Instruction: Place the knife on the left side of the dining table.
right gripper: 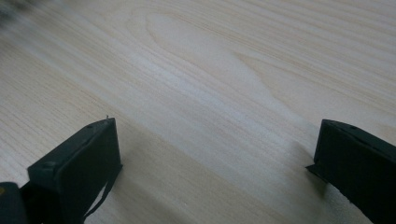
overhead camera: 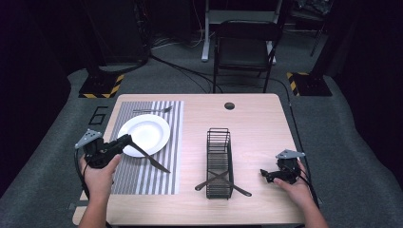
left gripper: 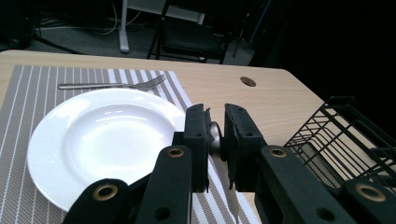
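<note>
My left gripper (overhead camera: 127,139) is at the near right rim of a white plate (overhead camera: 142,130), shut on the handle of a table knife (overhead camera: 152,160). The blade slants away to the right over the striped placemat (overhead camera: 142,178). In the left gripper view the knife's handle (left gripper: 215,137) sits between the two pads, my left gripper (left gripper: 215,126) pointing over the plate (left gripper: 102,135). A fork (overhead camera: 152,110) lies on the placemat beyond the plate. My right gripper (overhead camera: 266,175) rests low over bare table at the near right, open, with nothing between its fingers (right gripper: 215,140).
A black wire rack (overhead camera: 219,161) stands mid-table, and two utensils (overhead camera: 221,179) lie crossed at its near end. A round hole (overhead camera: 229,105) marks the far edge of the tabletop. A black chair (overhead camera: 244,47) stands on the floor behind the table.
</note>
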`<state>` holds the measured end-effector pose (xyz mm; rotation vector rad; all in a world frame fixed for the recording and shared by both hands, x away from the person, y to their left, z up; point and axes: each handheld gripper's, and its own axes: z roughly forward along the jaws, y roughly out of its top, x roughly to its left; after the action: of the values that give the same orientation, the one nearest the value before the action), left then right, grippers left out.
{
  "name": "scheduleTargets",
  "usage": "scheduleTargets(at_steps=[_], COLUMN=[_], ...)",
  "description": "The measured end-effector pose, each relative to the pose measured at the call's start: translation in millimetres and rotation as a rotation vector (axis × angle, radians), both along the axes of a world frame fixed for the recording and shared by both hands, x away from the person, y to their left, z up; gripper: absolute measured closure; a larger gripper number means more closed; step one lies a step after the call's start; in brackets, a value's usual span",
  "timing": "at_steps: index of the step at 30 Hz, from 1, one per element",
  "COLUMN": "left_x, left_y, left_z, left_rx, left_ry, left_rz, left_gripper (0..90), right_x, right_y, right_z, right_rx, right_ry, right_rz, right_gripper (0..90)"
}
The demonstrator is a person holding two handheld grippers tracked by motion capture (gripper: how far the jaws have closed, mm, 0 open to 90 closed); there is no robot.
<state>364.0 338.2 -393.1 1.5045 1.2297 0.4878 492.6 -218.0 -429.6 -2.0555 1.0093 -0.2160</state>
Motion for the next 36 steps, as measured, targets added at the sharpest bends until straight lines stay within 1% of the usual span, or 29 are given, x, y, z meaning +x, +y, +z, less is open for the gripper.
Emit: scheduleTargets(at_steps=[7,11,12,16,19,22,23,26,30,31,33,36], left_x=[-3.5,-3.9,-4.6,-7.5,-9.4,-9.8,-9.8,-9.5,-8.4,-7.6,-7.2,-6.0], left_y=[11.6,16.1,17.4,23.2,27.9,33.1,33.1,37.6,44.5,45.8,48.8,52.8], left_z=[-8.1,-12.5,-13.6,-21.0,-26.5,-32.6,-32.6,-37.9,-46.0,-48.4,-52.3,-58.7], left_rx=[-0.012,-0.020,-0.024,-0.034,-0.044,-0.047,-0.047,-0.052,-0.066,-0.074,-0.074,-0.091], left_ry=[0.017,0.019,0.025,0.025,0.035,0.039,0.039,0.051,0.063,0.057,0.060,0.067], left_rz=[0.022,0.036,0.039,0.072,0.088,0.106,0.106,0.117,0.127,0.130,0.134,0.143], left_gripper=[78.5,78.0,77.7,77.1,76.5,75.7,75.4,74.8,74.3,74.1,73.8,73.3], right_x=[0.0,0.0,0.0,0.0,0.0,0.0,0.0,0.0,0.0,0.0,0.0,0.0], right_y=[0.0,0.1,0.0,0.0,0.0,0.0,0.0,0.0,0.0,0.0,0.1,0.0], right_z=[0.0,0.0,0.0,0.0,0.0,0.0,0.0,0.0,0.0,0.0,0.0,0.0], right_rx=[0.000,0.000,0.001,0.000,0.000,0.000,0.000,0.000,0.000,0.000,-0.001,0.000], right_ry=[-0.001,0.000,0.000,0.000,0.000,0.000,0.000,0.000,0.000,0.000,0.000,0.000], right_rz=[0.000,0.001,0.000,0.000,0.000,0.000,0.000,0.000,0.000,0.000,0.001,0.000], right_gripper=[0.0,0.0,0.0,0.0,0.0,0.0,0.0,0.0,0.0,0.0,0.0,0.0])
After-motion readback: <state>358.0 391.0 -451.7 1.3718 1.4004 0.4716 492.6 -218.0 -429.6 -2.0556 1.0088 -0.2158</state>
